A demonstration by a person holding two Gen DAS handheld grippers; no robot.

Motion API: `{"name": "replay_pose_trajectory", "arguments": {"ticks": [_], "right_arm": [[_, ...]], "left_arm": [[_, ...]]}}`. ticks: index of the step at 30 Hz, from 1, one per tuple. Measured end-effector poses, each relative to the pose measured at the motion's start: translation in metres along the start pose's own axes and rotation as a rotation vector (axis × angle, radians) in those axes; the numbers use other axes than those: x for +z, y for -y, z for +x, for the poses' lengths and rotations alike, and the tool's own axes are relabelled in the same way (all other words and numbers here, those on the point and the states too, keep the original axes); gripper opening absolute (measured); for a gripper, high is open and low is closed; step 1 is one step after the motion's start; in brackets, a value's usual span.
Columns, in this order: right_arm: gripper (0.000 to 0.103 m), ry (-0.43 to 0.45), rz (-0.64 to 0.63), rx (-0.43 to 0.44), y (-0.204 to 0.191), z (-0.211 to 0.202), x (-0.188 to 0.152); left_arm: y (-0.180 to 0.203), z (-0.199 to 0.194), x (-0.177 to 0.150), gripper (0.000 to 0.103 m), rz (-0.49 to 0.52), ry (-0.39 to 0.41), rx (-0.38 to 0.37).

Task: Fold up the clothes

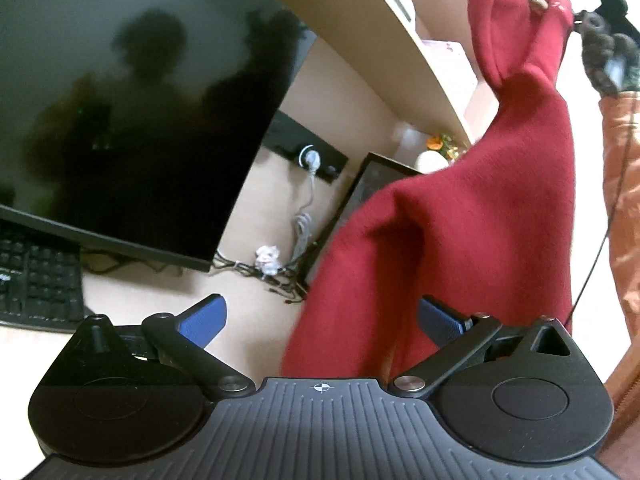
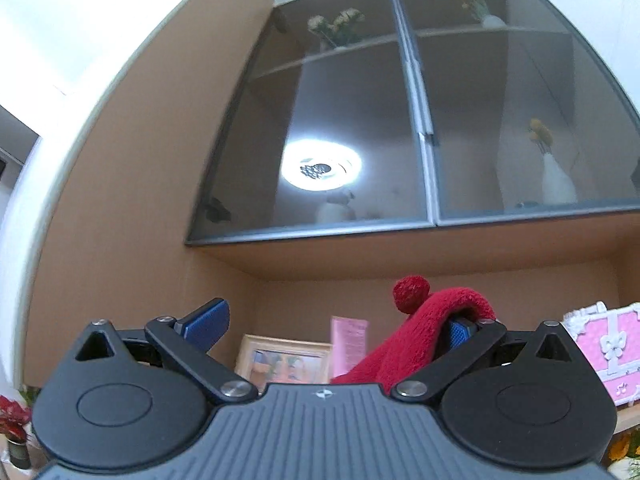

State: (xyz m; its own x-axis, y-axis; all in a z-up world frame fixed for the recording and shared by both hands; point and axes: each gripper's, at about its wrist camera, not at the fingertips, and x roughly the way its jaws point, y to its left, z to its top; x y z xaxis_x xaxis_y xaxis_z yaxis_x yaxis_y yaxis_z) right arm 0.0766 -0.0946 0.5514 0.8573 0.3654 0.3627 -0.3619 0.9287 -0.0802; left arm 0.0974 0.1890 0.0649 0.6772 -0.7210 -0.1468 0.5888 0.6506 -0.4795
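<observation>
Red fleece garment (image 1: 472,220) hangs in the air, ahead and to the right of the left gripper (image 1: 320,320), draped from a high point up at the right. Left gripper's jaws stand wide apart, nothing between them; the cloth's lower hem falls just by its right finger (image 1: 440,320), touching or not I cannot tell. Right gripper (image 2: 336,328) is raised and tilted up toward the glass-door cabinet (image 2: 420,120); jaws also spread wide, with a fold of red fleece and its pompom (image 2: 411,294) slung over the right finger (image 2: 458,334), hooked rather than pinched. Likely reason: lifting lets the garment hang straight before laying flat. Monitor (image 1: 120,100) and keyboard (image 1: 36,276) sit left of the left gripper.
</observation>
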Motion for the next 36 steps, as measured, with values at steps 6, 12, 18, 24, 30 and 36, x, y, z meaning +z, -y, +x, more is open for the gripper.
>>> {"name": "replay_pose_trajectory", "arguments": {"ticks": [6, 12, 18, 24, 30, 36], "right_arm": [[0.103, -0.088, 0.058, -0.062, 0.06, 0.05, -0.077], [0.103, -0.307, 0.096, -0.098, 0.094, 0.112, -0.201], [0.103, -0.765, 0.113, -0.123, 0.105, 0.152, -0.35], [0.103, -0.887, -0.018, -0.07, 0.085, 0.09, -0.411], [0.103, -1.063, 0.172, -0.19, 0.088, -0.022, -0.477], [0.103, -1.167, 0.32, -0.456, 0.079, -0.139, -0.529]], "left_arm": [[0.017, 0.018, -0.005, 0.103, -0.005, -0.007, 0.043], [0.029, 0.048, -0.01, 0.103, -0.047, -0.069, 0.156], [0.029, 0.071, -0.023, 0.103, -0.093, -0.152, 0.239], [0.024, 0.095, -0.036, 0.103, -0.136, -0.247, 0.117], [0.008, 0.141, -0.065, 0.103, -0.241, -0.401, -0.043], [0.015, 0.181, -0.09, 0.103, -0.188, -0.498, -0.009]]}}
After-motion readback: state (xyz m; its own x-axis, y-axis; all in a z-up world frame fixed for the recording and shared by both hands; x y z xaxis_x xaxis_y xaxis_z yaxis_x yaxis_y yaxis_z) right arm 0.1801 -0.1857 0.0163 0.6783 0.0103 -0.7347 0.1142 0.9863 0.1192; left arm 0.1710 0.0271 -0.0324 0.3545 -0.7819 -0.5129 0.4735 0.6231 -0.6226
